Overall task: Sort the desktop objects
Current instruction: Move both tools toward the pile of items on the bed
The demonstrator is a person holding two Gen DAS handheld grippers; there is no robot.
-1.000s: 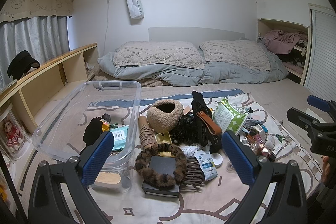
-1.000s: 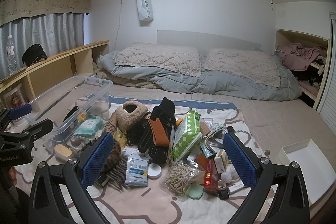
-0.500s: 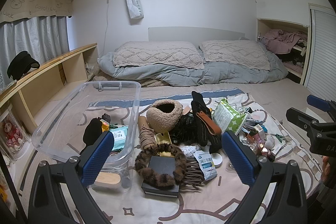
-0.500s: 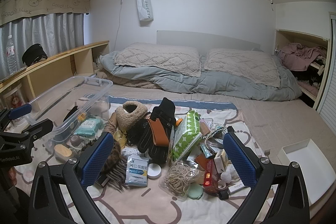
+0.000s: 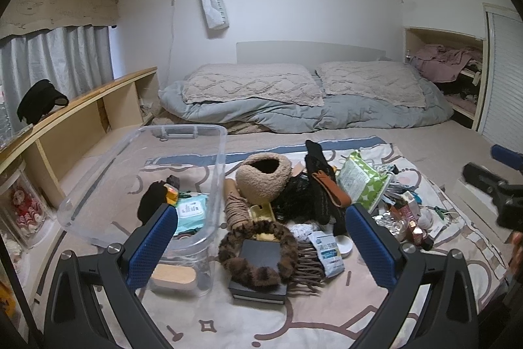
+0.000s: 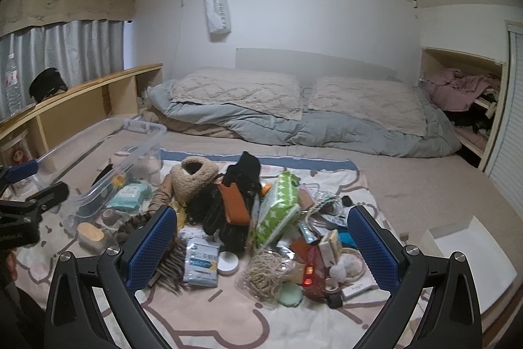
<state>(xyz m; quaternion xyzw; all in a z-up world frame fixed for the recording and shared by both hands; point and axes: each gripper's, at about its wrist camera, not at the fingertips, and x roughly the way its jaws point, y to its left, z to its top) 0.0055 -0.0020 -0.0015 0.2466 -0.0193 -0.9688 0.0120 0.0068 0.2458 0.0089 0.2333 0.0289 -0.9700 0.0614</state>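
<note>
Left gripper (image 5: 261,237) jaws wide apart, nothing held, over fluffy brown fur scarf (image 5: 256,254). Right gripper (image 6: 261,237) same, spread wide, empty, above green-white patterned pouch (image 6: 278,213). Clear plastic storage bin (image 5: 143,172) left of pile.

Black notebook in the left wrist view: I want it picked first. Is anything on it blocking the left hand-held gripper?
Yes. A brown fur ring lies on the notebook, circling its cover. The open left hand-held gripper hovers above.
</note>
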